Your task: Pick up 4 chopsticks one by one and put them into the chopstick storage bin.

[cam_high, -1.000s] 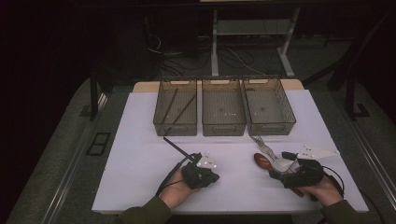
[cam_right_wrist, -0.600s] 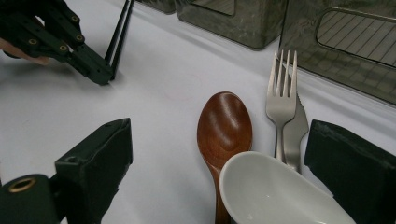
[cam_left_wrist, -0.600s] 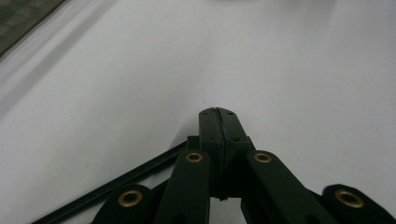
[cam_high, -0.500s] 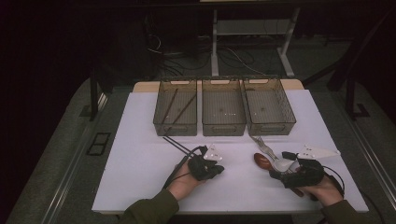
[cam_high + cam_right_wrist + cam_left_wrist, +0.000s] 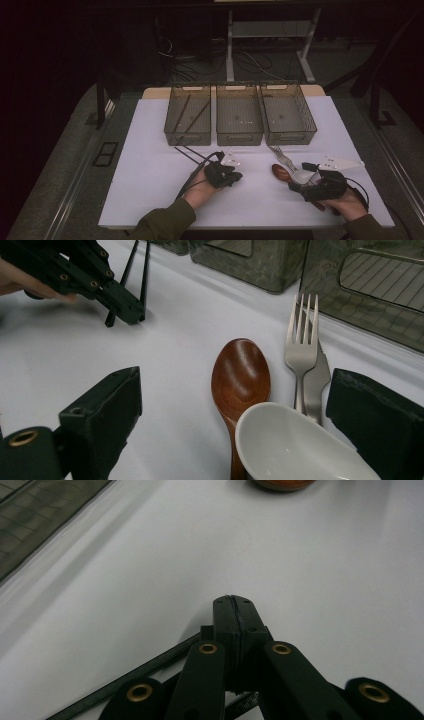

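Two black chopsticks (image 5: 194, 154) lie on the white table, their near ends under my left gripper (image 5: 235, 176). Its tips (image 5: 234, 605) are pressed together with nothing visible between them, and a chopstick (image 5: 145, 669) crosses beneath its base. My right gripper (image 5: 303, 179) is open at the right. Its jaws stand either side of a white spoon bowl (image 5: 295, 450) and a brown wooden spoon (image 5: 241, 375), touching neither. A metal fork (image 5: 301, 347) lies on a knife (image 5: 316, 377) just beyond. The right gripper view also shows the left gripper (image 5: 120, 305) over the chopsticks (image 5: 142, 270).
Three grey mesh bins stand in a row at the back: left (image 5: 187, 136), middle (image 5: 239, 136), right (image 5: 290, 135). The left one holds black chopsticks (image 5: 192, 112). The white table surface (image 5: 150, 190) ends close behind both hands.
My left gripper has shifted a little forward and to the right, over the chopsticks' near ends. The right gripper and the cutlery have stayed put.
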Demonstrator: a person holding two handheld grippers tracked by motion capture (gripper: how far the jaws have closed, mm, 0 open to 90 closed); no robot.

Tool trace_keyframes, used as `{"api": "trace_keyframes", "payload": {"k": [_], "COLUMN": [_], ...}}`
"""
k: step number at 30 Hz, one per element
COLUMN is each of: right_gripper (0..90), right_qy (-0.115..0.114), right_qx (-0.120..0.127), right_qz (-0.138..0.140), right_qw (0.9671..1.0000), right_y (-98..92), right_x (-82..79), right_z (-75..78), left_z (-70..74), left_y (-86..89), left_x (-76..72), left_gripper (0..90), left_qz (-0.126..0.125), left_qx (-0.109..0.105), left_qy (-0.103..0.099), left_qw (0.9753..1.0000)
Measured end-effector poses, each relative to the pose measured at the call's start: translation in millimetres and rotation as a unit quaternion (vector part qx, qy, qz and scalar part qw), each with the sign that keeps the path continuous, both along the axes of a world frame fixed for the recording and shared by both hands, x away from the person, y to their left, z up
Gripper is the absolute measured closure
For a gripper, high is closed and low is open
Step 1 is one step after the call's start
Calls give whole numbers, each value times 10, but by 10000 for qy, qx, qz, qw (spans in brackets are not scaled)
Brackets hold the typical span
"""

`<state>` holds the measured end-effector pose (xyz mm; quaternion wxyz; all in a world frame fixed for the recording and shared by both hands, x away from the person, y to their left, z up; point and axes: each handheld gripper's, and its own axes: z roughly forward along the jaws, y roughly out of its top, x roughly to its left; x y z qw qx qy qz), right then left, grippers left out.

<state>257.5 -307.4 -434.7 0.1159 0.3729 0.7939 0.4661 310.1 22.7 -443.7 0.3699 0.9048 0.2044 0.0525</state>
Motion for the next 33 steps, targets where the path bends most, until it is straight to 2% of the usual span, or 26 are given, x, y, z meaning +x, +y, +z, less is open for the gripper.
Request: {"api": "trace_keyframes", "payload": {"k": [3, 7, 11, 16, 20, 33], "right_gripper": [74, 73, 74, 74, 74, 73], "right_qy": [-7, -1, -2, -5, -8, 3], "right_qx": [1, 1, 0, -4, -6, 6], "right_qz": [5, 7, 8, 13, 18, 10], "right_qw": [10000, 10000, 10000, 10000, 10000, 10000], "right_y": [-1, 0, 0, 1, 2, -1], "right_x": [1, -1, 0, 2, 2, -3], "right_z": [0, 0, 0, -2, -2, 1], "left_z": [62, 135, 139, 85, 46, 43], "left_y": [95, 344, 653, 923, 1008, 1065], "left_x": [73, 277, 497, 660, 713, 712], "left_gripper": [887, 887, 888, 887, 887, 888], "left_qz": [171, 653, 1233, 1661, 1808, 1836], "left_qx": [18, 161, 325, 473, 589, 765], "left_qy": [-27, -200, -284, -237, -238, -247], "left_qw": [9998, 9975, 9914, 9847, 9815, 9797]}}
